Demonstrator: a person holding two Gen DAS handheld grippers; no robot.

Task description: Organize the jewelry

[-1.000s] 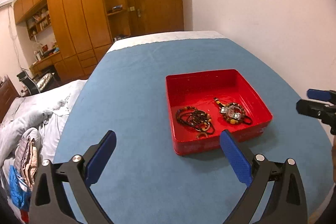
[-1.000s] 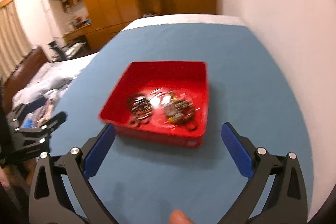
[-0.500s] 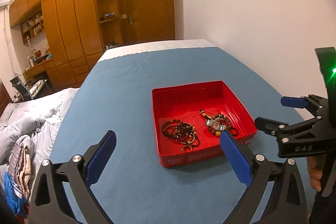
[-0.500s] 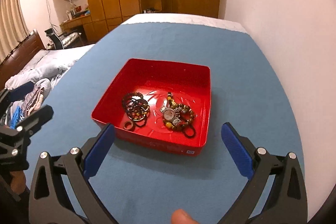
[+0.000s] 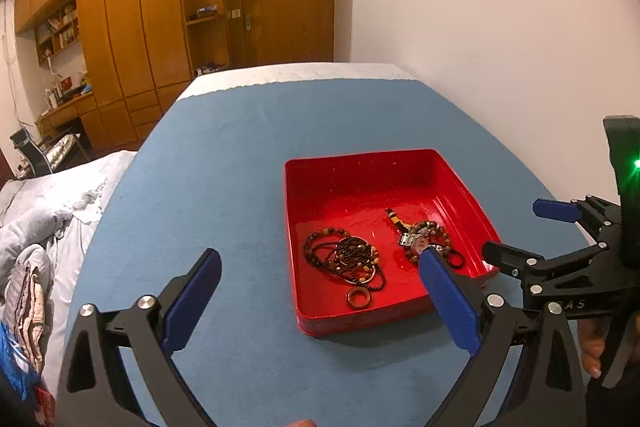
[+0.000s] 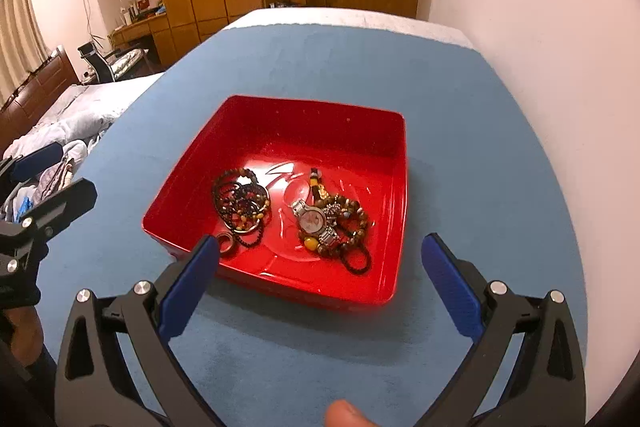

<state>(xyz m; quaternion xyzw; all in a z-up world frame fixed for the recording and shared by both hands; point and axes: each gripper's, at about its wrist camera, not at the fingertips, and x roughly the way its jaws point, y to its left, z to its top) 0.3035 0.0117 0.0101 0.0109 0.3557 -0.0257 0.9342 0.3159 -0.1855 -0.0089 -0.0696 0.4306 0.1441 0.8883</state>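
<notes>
The shallow red plastic tray (image 6: 394, 187) of beaded bracelets (image 6: 240, 201) sat toward the blue cloth tabletop's (image 6: 320, 67) right edge, open cloth all round. Left gripper (image 5: 316, 301) and right gripper (image 6: 320, 285) both gaped wide, empty, touching nothing.

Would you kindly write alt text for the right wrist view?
A red tray on a blue cloth holds a tangle of dark bead bracelets, a ring and a wristwatch among beaded bracelets. The open right gripper hovers before it, empty.
</notes>
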